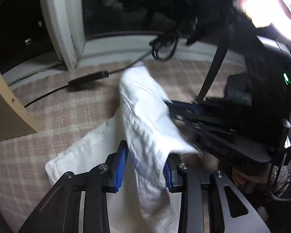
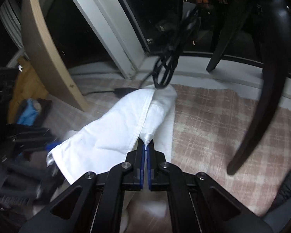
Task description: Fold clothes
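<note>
A white garment (image 1: 143,104) is lifted off the pink plaid surface (image 1: 67,104), its far end still resting there. In the left wrist view a band of it runs between the blue pads (image 1: 122,165) of my left gripper (image 1: 145,155), whose jaws stand wide apart. My right gripper (image 1: 171,106) comes in blurred from the right, at the cloth's edge. In the right wrist view my right gripper (image 2: 146,145) is shut on a hem fold of the garment (image 2: 110,128). The left gripper (image 2: 46,147) is a dark blur at the cloth's lower left corner.
A white window frame (image 1: 67,38) and sill run along the back. A wooden board (image 2: 48,44) leans at the left. Black cables (image 2: 164,71) and a power adapter (image 1: 87,78) lie near the garment's far end. A black curved chair leg (image 2: 265,104) stands to the right.
</note>
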The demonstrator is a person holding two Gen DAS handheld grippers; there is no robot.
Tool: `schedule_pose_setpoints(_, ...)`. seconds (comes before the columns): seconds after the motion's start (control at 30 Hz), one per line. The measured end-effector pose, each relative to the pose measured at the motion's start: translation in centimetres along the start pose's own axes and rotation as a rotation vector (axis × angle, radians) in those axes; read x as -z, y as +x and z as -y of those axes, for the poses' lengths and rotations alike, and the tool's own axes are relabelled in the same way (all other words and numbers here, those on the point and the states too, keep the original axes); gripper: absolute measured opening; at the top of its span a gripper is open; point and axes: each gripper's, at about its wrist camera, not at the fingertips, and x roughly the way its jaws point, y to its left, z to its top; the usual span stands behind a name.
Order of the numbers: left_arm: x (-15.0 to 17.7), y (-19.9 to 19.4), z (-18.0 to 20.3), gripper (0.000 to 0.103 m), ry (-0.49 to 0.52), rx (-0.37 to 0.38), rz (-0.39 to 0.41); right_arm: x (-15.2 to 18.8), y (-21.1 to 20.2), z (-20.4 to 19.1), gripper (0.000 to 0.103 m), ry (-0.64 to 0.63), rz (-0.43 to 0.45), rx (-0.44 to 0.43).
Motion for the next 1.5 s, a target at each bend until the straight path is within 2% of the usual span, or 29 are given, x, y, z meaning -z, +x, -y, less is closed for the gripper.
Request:
schedule_pose_setpoints(0.1, 0.2, -0.1, 0.4, 0.032, 0.012, -0.006, -0.011, -0.3, 0.7, -1.4, 0.005, -0.028, -0.023, 0.040)
schedule_pose_setpoints(0.17, 1.0, -1.6, 0.6, 0.036, 0.015, 0.004, 0.010, -0.4, -0.8, -1.2, 0.020, -0.002, -0.009, 0.060)
schedule_pose_setpoints(0.23, 1.9, -3.3, 0.8, 0.038, 0.020, 0.005, 0.032, -0.6, -2.2, -1.3, 0.023, 0.041, 0.020, 0.039)
schedule_pose_setpoints(0.3, 3.8, -5.1, 1.2, 0.039, 0.035, 0.002, 0.048, 0.3, -4.0, -1.3, 0.023, 0.082, 0.020, -0.043)
schedule_pose_setpoints(0.4, 8.6, -7.5, 2.6, 0.040, 0.060, 0.026, 0.037, 4.1, -6.8, -1.6, 0.023, 0.113, -0.039, -0.192)
schedule_pose_setpoints(0.53, 15.3, -9.2, 4.4, 0.040, 0.056, 0.093, -0.023, 12.0, -9.3, -3.2, 0.023, 0.171, -0.162, -0.357)
schedule_pose_setpoints(0.67, 21.6, -10.1, 5.4, 0.040, -0.003, 0.158, -0.067, 17.9, -9.5, -6.1, 0.023, 0.186, -0.228, -0.392)
schedule_pose_setpoints(0.77, 24.7, -10.0, 6.5, 0.040, -0.035, 0.195, -0.083, 20.0, -8.2, -7.5, 0.023, 0.228, -0.253, -0.412)
schedule_pose_setpoints(0.9, 27.5, -10.2, 8.2, 0.040, -0.020, 0.203, -0.076, 20.4, -5.2, -9.4, 0.026, 0.228, -0.276, -0.376)
schedule_pose_setpoints(1.0, 29.2, -11.8, 8.4, 0.040, -0.040, 0.240, -0.055, 20.7, -5.2, -10.0, 0.026, 0.205, -0.274, -0.358)
schedule_pose_setpoints(1.1, 30.9, -14.1, 7.9, 0.040, -0.053, 0.242, -0.025, 21.1, -5.4, -10.0, 0.026, 0.219, -0.283, -0.371)
schedule_pose_setpoints(1.13, 31.4, -14.5, 7.5, 0.040, -0.060, 0.231, -0.019, 21.2, -5.8, -9.9, 0.019, 0.241, -0.285, -0.401)
schedule_pose_setpoints(1.17, 31.9, -15.0, 7.2, 0.040, -0.066, 0.220, -0.013, 21.3, -6.4, -9.9, 0.004, 0.254, -0.278, -0.433)
schedule_pose_setpoints(1.23, 32.8, -15.7, 6.3, 0.040, -0.085, 0.201, -0.004, 21.4, -8.1, -9.9, 0.003, 0.262, -0.257, -0.491)
schedule_pose_setpoints(1.33, 34.0, -16.2, 5.4, 0.040, -0.108, 0.186, 0.005, 20.8, -10.8, -9.8, 0.004, 0.207, -0.218, -0.513)
schedule_pose_setpoints(1.4, 34.2, -16.1, 5.4, 0.041, -0.111, 0.187, 0.008, 19.4, -11.6, -9.3, 0.010, 0.194, -0.187, -0.420)
schedule_pose_setpoints(1.43, 34.1, -16.1, 5.5, 0.041, -0.109, 0.191, 0.013, 18.3, -11.6, -8.8, 0.019, 0.202, -0.165, -0.338)
schedule_pose_setpoints(1.5, 33.6, -15.7, 6.0, 0.043, -0.099, 0.203, 0.020, 15.5, -10.5, -7.9, 0.020, 0.211, -0.133, -0.276)
